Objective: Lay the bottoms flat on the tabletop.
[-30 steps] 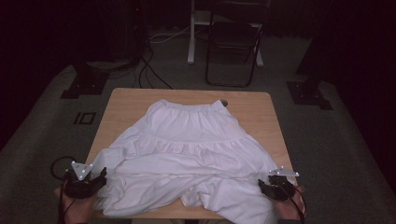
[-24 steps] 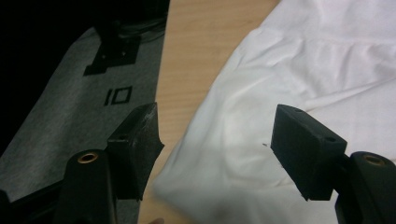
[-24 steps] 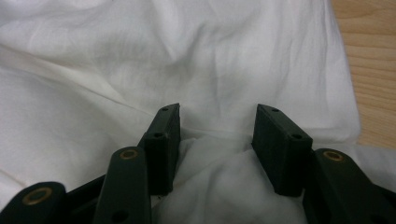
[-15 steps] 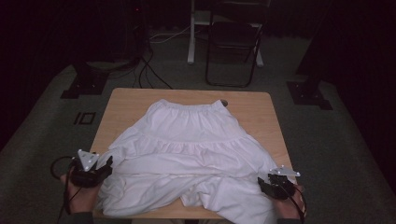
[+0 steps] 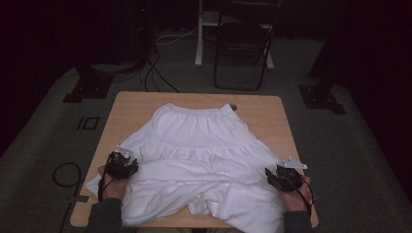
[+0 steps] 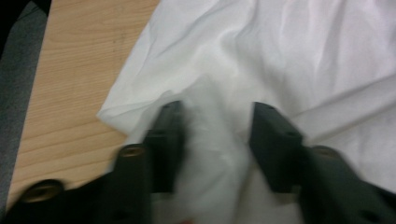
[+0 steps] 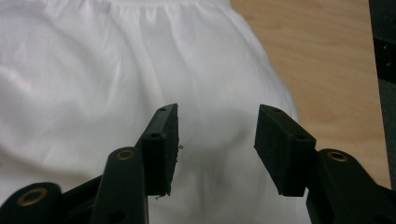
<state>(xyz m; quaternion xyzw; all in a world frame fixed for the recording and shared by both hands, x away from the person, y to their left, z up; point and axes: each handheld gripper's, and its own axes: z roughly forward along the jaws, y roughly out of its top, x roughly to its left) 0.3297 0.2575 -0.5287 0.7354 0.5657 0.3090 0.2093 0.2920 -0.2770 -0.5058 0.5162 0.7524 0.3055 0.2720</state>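
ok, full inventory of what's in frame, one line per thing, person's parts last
skirt: 1, white, tiered with gathered waistband at the far side, spread over most of the table, near hem rumpled and folded
table: 1, light wood, centre of the high view
folding chair: 1, black, on the floor beyond the table
stand bases: 2, black, on the floor at the table's far left and far right
cables: several, dark, on the floor beyond the table; one coil left of the table
left tongs: 1, black, at the skirt's near left edge, jaws have just been closing, cloth bunched between them
right tongs: 1, black, at the skirt's near right edge, jaws apart over cloth
hands: 2, at the near table edge, left, right
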